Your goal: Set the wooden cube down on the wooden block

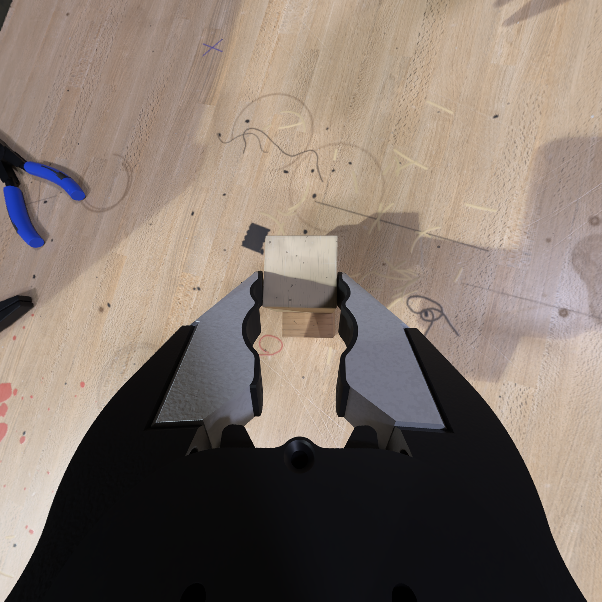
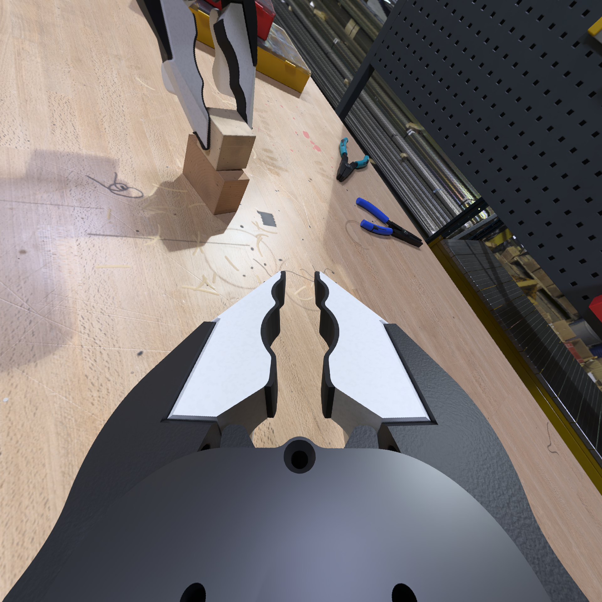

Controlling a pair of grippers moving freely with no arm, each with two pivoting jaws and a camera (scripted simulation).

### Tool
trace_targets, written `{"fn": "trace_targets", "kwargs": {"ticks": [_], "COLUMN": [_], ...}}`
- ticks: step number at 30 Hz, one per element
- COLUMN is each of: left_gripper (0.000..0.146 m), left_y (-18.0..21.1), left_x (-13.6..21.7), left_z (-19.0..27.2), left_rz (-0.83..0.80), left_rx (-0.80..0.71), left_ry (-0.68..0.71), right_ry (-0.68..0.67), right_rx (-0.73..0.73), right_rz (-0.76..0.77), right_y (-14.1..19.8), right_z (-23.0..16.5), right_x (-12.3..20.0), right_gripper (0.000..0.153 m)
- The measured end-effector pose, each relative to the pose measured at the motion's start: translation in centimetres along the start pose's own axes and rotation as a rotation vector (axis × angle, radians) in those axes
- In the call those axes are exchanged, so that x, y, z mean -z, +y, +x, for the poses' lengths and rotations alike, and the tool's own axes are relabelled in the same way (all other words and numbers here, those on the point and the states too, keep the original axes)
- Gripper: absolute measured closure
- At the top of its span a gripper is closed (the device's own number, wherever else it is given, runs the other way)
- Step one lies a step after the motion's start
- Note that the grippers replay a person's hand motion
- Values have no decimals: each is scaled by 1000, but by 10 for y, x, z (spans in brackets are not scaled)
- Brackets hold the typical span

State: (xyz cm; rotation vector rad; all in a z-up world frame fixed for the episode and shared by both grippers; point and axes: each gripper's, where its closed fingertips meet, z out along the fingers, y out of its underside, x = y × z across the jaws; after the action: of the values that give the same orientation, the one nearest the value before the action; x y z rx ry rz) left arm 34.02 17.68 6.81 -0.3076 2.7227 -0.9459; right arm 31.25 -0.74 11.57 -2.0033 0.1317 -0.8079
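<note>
My left gripper (image 1: 299, 277) is shut on the pale wooden cube (image 1: 299, 257), one fingertip on each side. The wooden block (image 1: 308, 325) shows directly under the cube, mostly hidden by it. In the right wrist view the left gripper (image 2: 224, 130) points down and holds the cube (image 2: 233, 143) at the top of the taller block (image 2: 215, 185). The cube is shifted towards the block's right side, and I cannot tell whether a gap remains. My right gripper (image 2: 299, 277) is open and empty, low over the bench (image 2: 97, 325), well short of the block.
Blue-handled pliers (image 1: 22, 195) (image 2: 384, 221) and teal pliers (image 2: 350, 159) lie near the bench's edge. A yellow case (image 2: 283, 68) stands behind the left gripper. A dark pegboard (image 2: 488, 97) rises beyond the yellow-trimmed edge. A small dark patch (image 1: 255, 237) lies beside the block.
</note>
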Motion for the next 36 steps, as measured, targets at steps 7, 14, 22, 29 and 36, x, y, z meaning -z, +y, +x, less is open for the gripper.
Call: {"fn": "trace_targets", "kwargs": {"ticks": [7, 14, 22, 29, 36], "left_gripper": [80, 59, 69, 70, 80], "left_y": [-1, -19, -26, -32, -37], "left_x": [-8, -9, -13, -12, -10], "left_z": [3, -6, -13, -10, -5], "left_rz": [-26, -10, -39, -8, 44], "left_rx": [-64, -181, -298, -290, -238], "left_ry": [-34, -204, -363, -357, -294], "right_ry": [4, 7, 8, 9, 9], "right_rx": [-2, -3, -1, -2, -2], "right_rz": [7, 10, 11, 14, 14], "right_y": [-2, -2, -3, -4, -4], "right_z": [1, 2, 2, 2, 2], "right_x": [2, 2, 3, 4, 4], "right_gripper": [135, 135, 136, 136, 136]}}
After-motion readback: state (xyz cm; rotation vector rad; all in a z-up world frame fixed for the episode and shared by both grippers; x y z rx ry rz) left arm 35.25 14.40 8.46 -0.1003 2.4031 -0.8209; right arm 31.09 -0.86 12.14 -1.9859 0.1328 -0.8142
